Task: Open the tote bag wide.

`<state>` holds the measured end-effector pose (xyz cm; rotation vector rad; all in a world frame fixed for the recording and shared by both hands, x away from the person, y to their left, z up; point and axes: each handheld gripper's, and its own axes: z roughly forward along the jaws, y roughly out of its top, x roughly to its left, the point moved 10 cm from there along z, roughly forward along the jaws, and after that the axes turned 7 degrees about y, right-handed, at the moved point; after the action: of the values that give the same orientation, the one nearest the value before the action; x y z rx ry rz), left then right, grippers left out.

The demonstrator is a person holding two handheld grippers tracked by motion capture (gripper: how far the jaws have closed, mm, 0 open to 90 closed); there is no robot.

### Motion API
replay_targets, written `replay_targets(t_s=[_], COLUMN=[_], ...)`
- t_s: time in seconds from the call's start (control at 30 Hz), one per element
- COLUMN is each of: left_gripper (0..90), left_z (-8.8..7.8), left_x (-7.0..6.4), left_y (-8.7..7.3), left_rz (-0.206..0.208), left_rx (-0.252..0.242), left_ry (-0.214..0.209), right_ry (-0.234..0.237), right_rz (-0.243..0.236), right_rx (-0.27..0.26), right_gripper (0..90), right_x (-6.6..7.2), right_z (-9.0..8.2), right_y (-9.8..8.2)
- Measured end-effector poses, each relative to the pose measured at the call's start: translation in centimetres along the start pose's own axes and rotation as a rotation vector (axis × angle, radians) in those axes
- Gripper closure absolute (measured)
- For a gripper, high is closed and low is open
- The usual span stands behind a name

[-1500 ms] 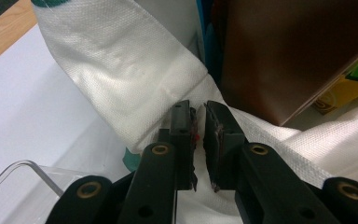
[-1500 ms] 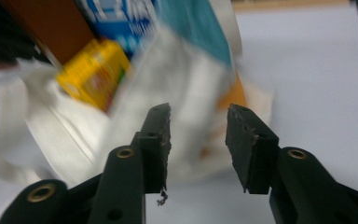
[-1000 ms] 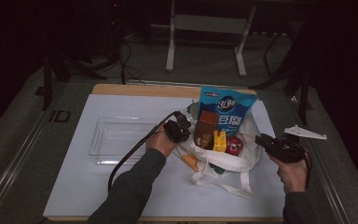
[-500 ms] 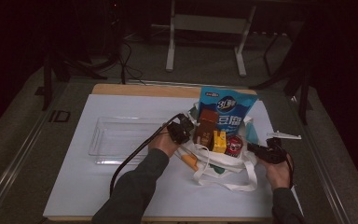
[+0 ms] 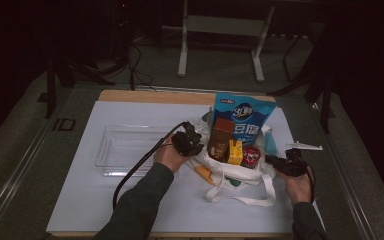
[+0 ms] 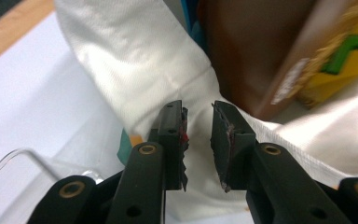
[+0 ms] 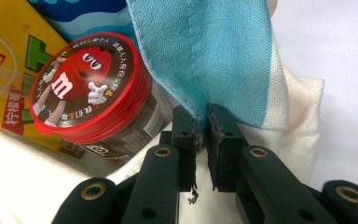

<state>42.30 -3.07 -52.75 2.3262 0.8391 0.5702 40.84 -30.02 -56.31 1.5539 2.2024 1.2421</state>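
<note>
A white tote bag (image 5: 235, 174) lies open on the white table sheet. It holds a blue snack bag (image 5: 242, 112), a brown box (image 5: 221, 137), a yellow carton (image 5: 235, 151) and a red-lidded candy tub (image 5: 250, 156). My left gripper (image 5: 196, 146) is at the bag's left rim. In the left gripper view it is open (image 6: 198, 109) over the white cloth (image 6: 135, 60), beside the brown box (image 6: 256, 46). My right gripper (image 5: 271, 160) is at the bag's right rim. In the right gripper view it is shut (image 7: 203, 114) on the bag's blue cloth edge (image 7: 223, 51), next to the tub (image 7: 88, 88).
A clear plastic tray (image 5: 125, 150) lies left of the bag, just behind my left hand. An orange item (image 5: 203, 173) pokes out under the bag's left side. A small flat white piece (image 5: 306, 146) lies near the table's right edge. The bag's straps (image 5: 240, 200) trail toward me.
My right gripper has moved left, in from the table's right side to the bag's rim. The left gripper has stayed at the bag's left rim.
</note>
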Motion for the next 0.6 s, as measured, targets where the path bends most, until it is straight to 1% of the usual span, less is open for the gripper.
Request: replay_targets(t_s=[0.03, 0.07, 0.1, 0.2, 0.3, 0.37, 0.4, 0.43, 0.47, 0.5, 0.53, 0.6], left_gripper=[72.9, 72.4, 72.4, 71.7, 72.4, 73.9, 74.4, 75.0, 75.5, 75.5, 75.9, 76.8], left_z=[-0.5, -0.5, -1.6, -2.9, -3.8, -4.2, -4.3, -4.2, -4.2, -3.7, -3.5, -3.1], left_x=[0.0, 0.0, -0.3, -1.2, -2.4, -3.5, -4.1, -4.8, -4.8, -5.6, -5.8, -5.8], left_y=[0.0, 0.0, 0.0, 0.1, 0.0, 0.0, -0.1, -0.3, -0.3, -0.8, -0.9, -1.4], left_rz=[0.005, 0.005, 0.015, 0.008, 0.020, 0.026, 0.031, 0.039, 0.039, 0.074, 0.061, 0.024], left_rx=[-0.008, -0.008, -0.038, -0.077, -0.108, -0.131, -0.133, -0.120, -0.120, -0.105, -0.109, -0.116], left_ry=[0.003, 0.003, 0.011, -0.001, -0.011, -0.026, -0.038, -0.066, -0.066, -0.041, -0.036, -0.050], right_ry=[0.000, 0.000, 0.000, 0.000, 0.002, 0.003, 0.003, 0.003, 0.003, 0.006, 0.006, 0.007], right_rz=[-0.001, -0.001, -0.003, -0.012, -0.016, -0.021, -0.029, -0.029, -0.029, -0.032, -0.047, -0.061], right_rx=[0.000, 0.000, 0.000, -0.001, -0.005, -0.008, -0.008, -0.009, -0.009, -0.008, -0.008, -0.011], right_gripper=[82.2, 82.2, 82.1, 82.1, 81.9, 81.8, 81.7, 81.6, 81.6, 81.6, 81.4, 80.3], right_x=[0.0, 0.0, 0.1, 0.4, 0.4, 0.5, 0.5, 0.5, 0.5, 0.6, 0.8, 1.1], right_z=[0.0, 0.0, 0.0, -0.1, -0.1, -0.2, -0.2, -0.2, -0.2, -0.3, -0.5, -0.8], right_y=[0.0, 0.0, 0.0, 0.1, 0.1, 0.1, 0.1, 0.1, 0.1, 0.1, 0.1, 0.3])
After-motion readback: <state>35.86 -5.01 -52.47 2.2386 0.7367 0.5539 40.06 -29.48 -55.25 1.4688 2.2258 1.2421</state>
